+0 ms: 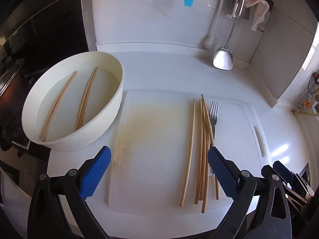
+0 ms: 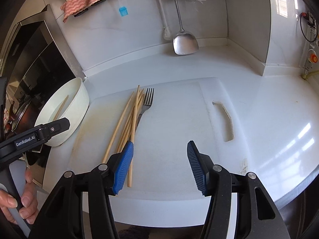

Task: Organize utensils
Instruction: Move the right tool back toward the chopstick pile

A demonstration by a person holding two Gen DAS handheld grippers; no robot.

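Several wooden chopsticks [image 1: 202, 139] lie side by side on the right part of a white cutting board [image 1: 155, 139], partly over a metal fork [image 1: 213, 111]. More chopsticks [image 1: 85, 101] rest in water inside a round white bowl [image 1: 111, 107] left of the board. My left gripper [image 1: 159, 153] hovers open above the board's near edge, with nothing between its blue pads. In the right wrist view my right gripper [image 2: 160, 145] is open and empty over the board [image 2: 179, 109], its left pad just beside the chopsticks [image 2: 127, 123] and the fork [image 2: 148, 99].
A steel spatula [image 1: 223, 58] and a blue silicone brush [image 1: 188, 1] hang against the back wall. A dark hob lies left of the bowl [image 2: 79, 107]. A hand [image 2: 24, 199] grips the left tool's handle. White counter stretches right of the board.
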